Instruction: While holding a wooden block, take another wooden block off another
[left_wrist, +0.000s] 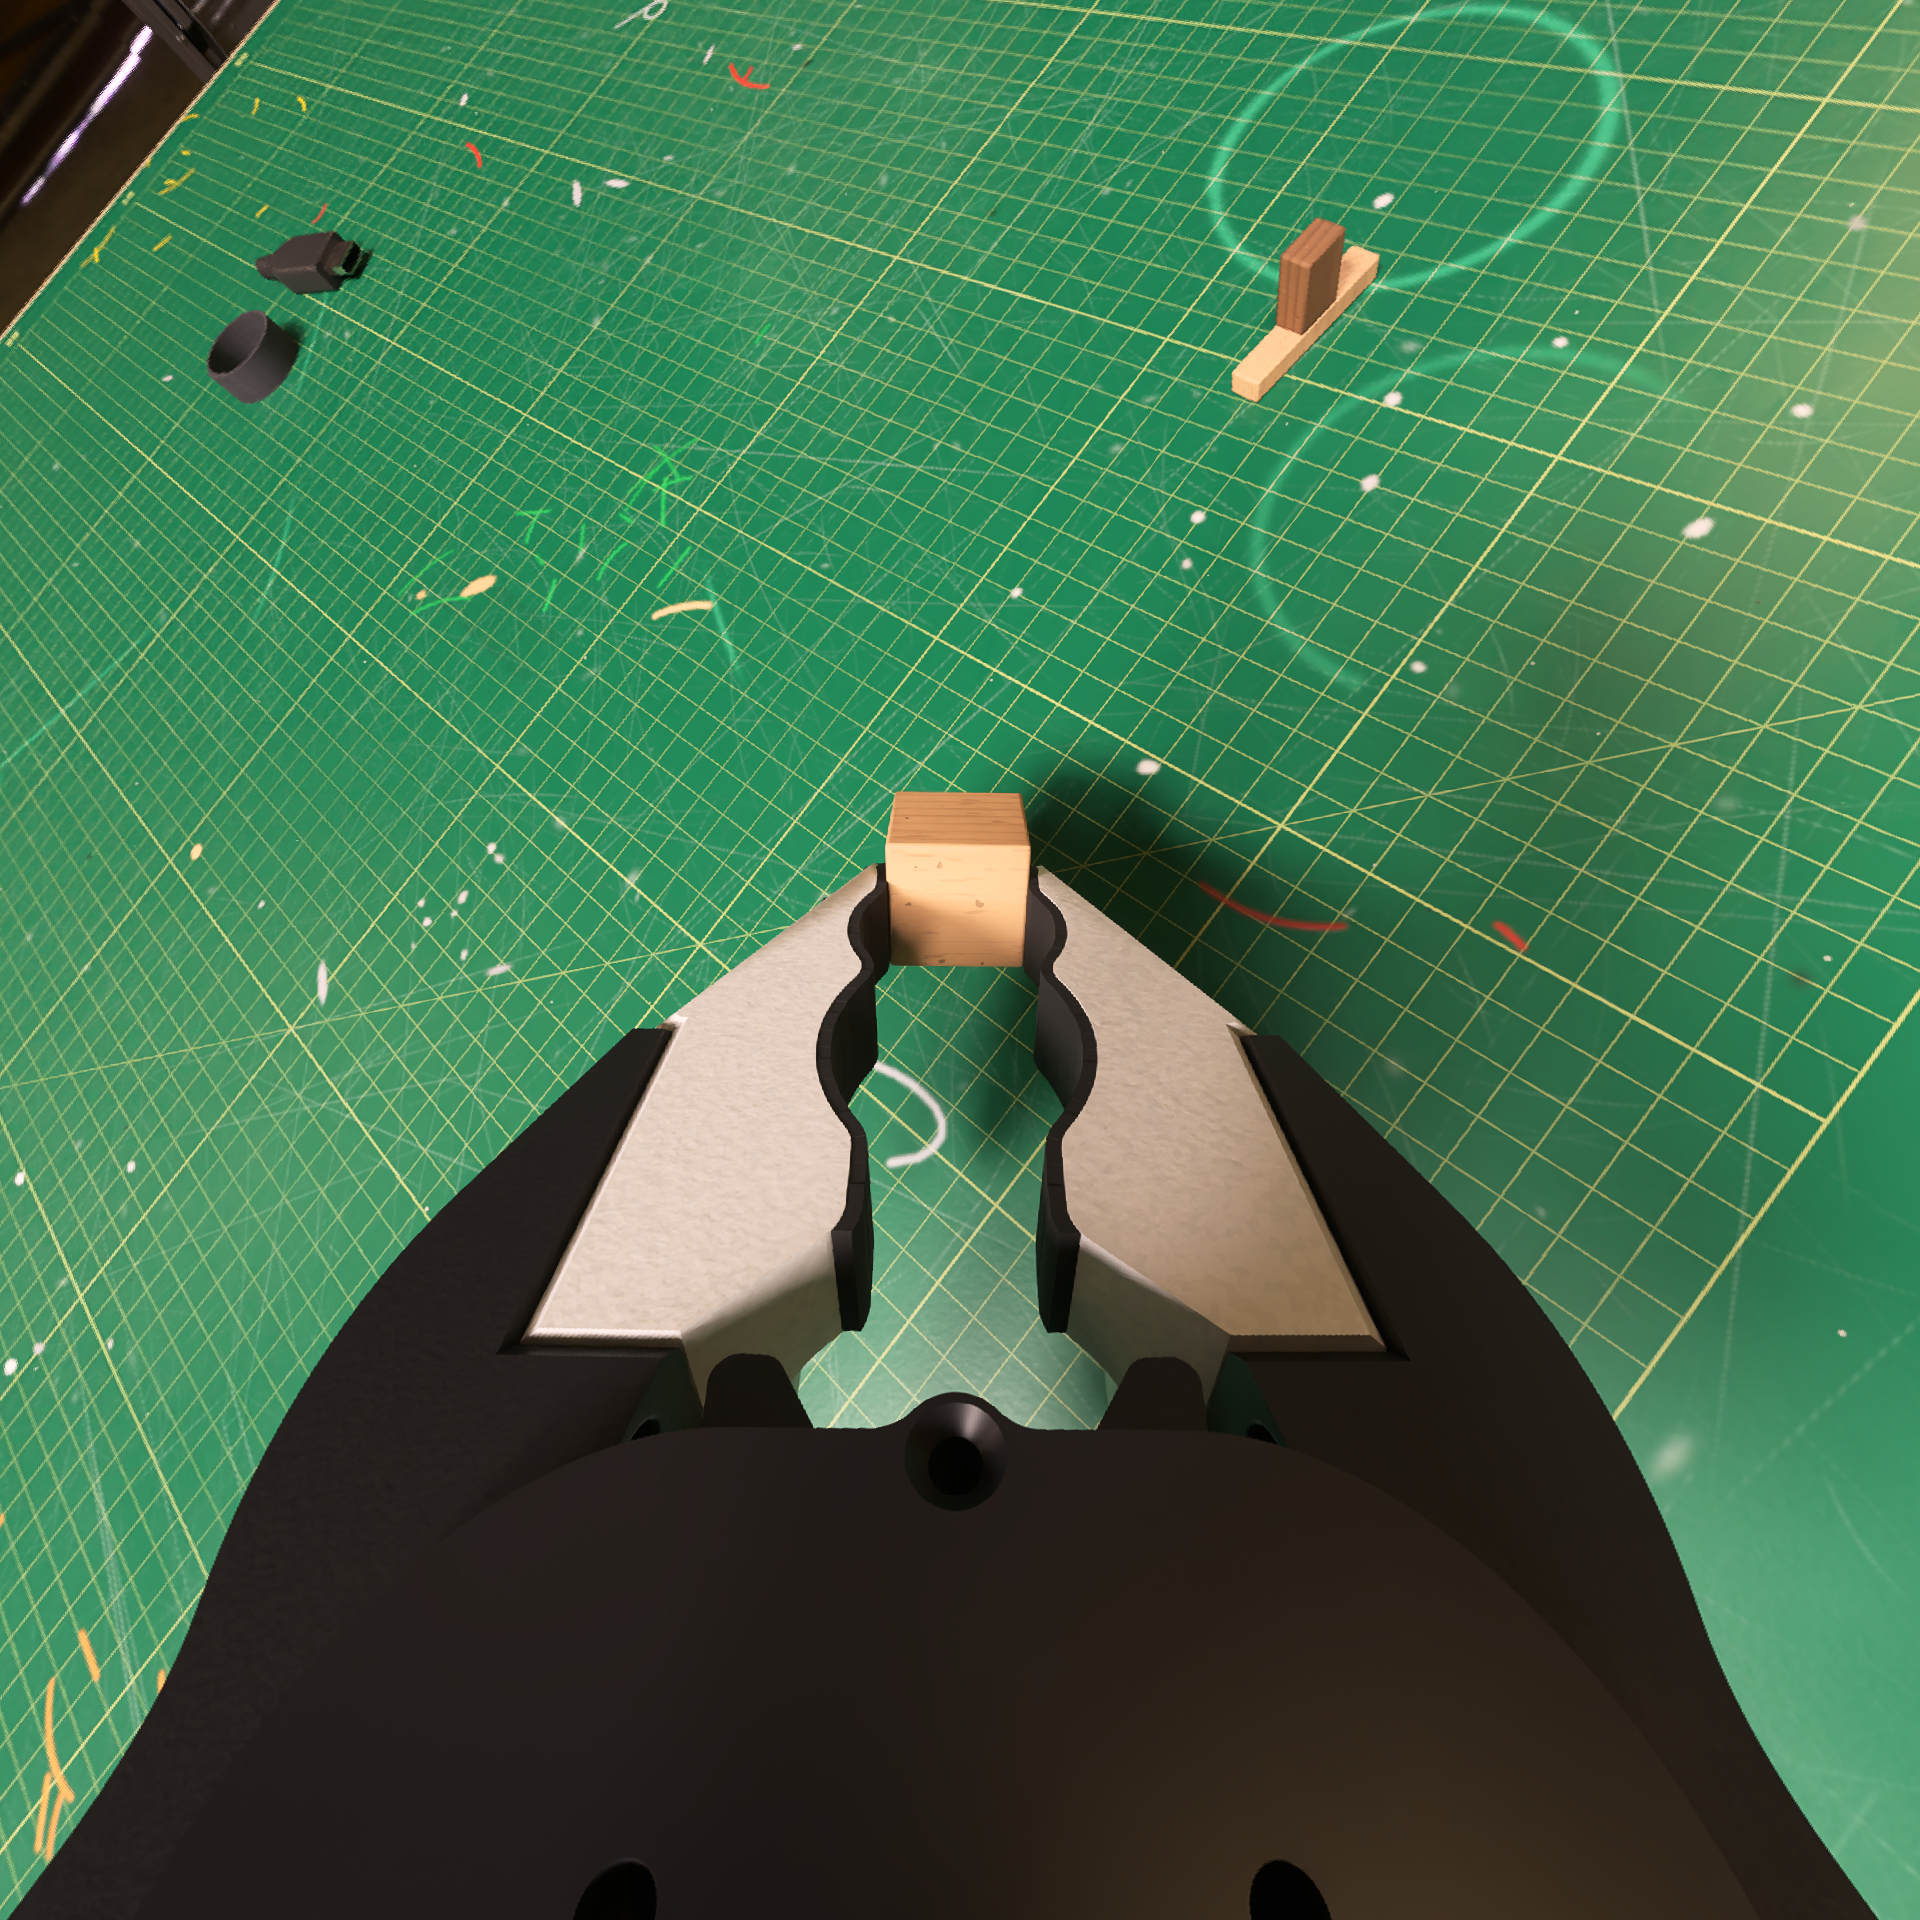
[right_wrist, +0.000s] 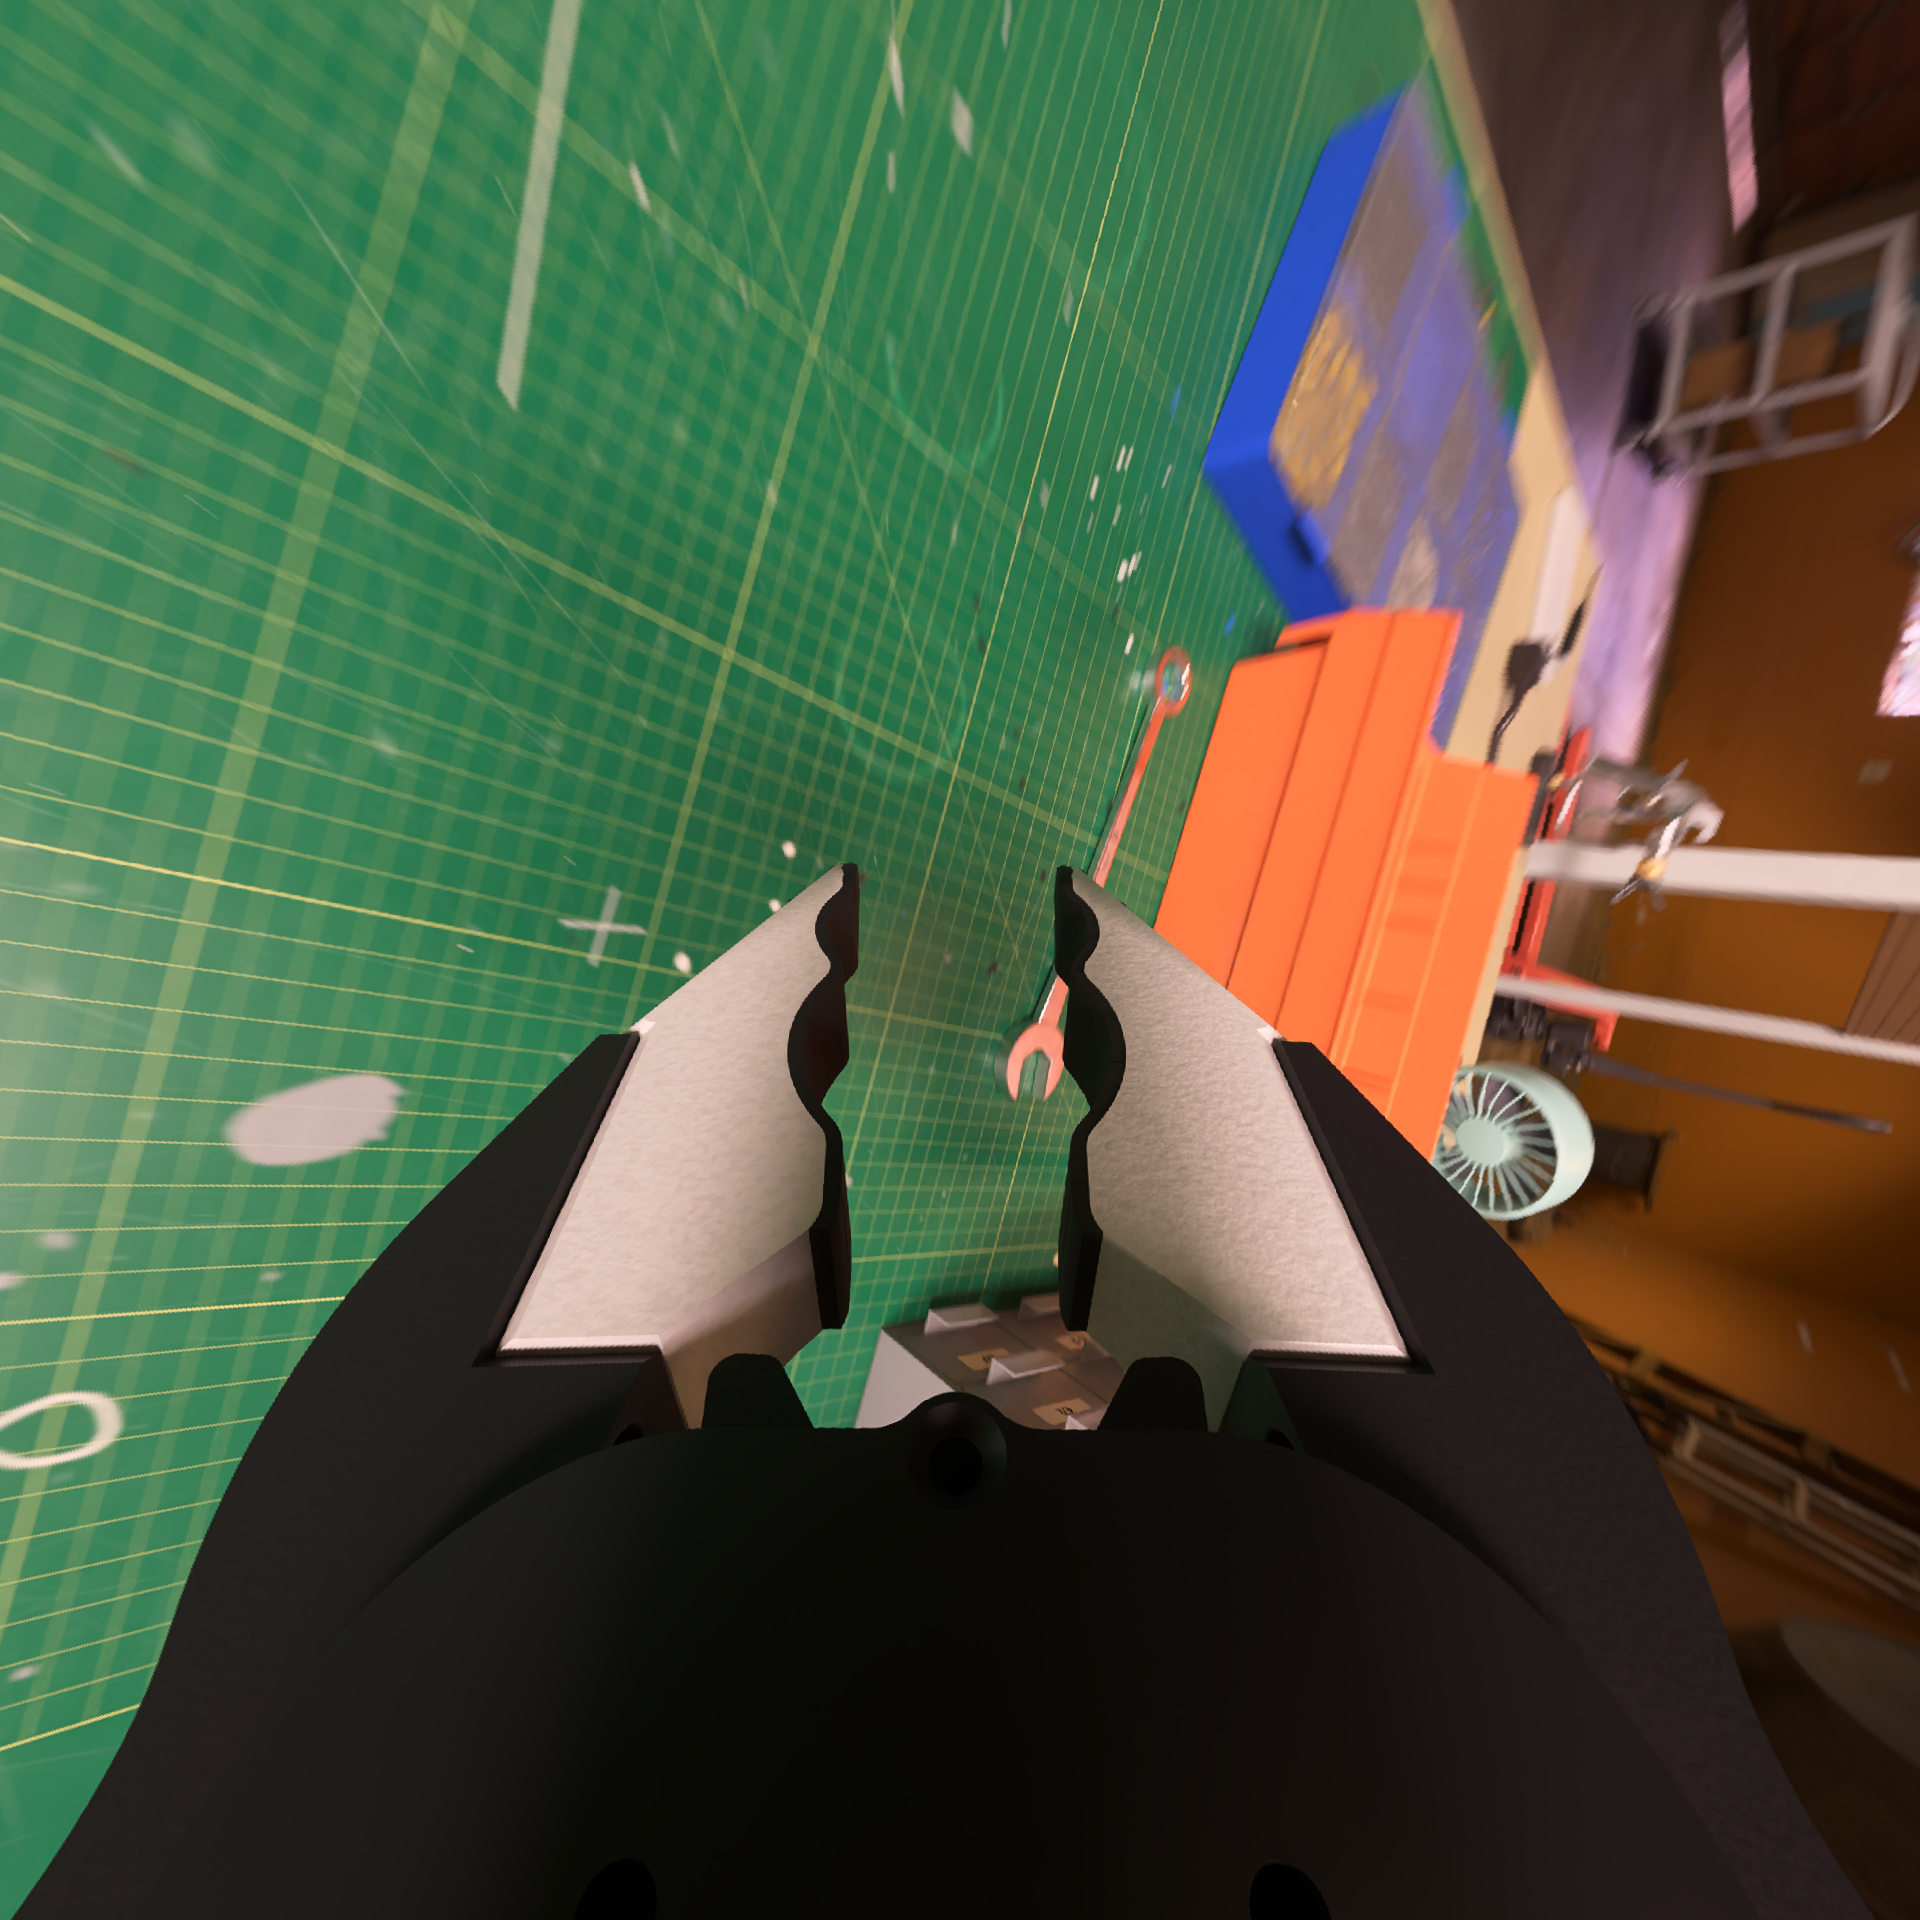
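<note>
The left hand-held gripper (left_wrist: 957, 902) is closed on a pale wooden cube (left_wrist: 957, 881), pinched at its fingertips above the green worktop (left_wrist: 727, 675), so the holding half of the task looks to be in place. The stacked pair lies at about one o'clock from it, well apart: a dark brown block (left_wrist: 1311, 272) stands upright on a pale flat strip (left_wrist: 1304, 327) whose long axis runs from about seven o'clock to one o'clock. The dark block sits toward the strip's far end.

The right hand-held gripper (right_wrist: 957, 899) holds nothing, its jaws parted by a moderate gap. Its view shows no wooden block; ahead of it lie an orange spanner (right_wrist: 1107, 862), an orange box (right_wrist: 1340, 852) and a blue tray (right_wrist: 1351, 405) at one to two o'clock. So which gripper is nearer the stack cannot be told, though the free right one would have to turn to find it.

Two dark small parts (left_wrist: 281, 312) rest at eleven o'clock in the left view. No brand or legible writing shows on the blocks.
</note>
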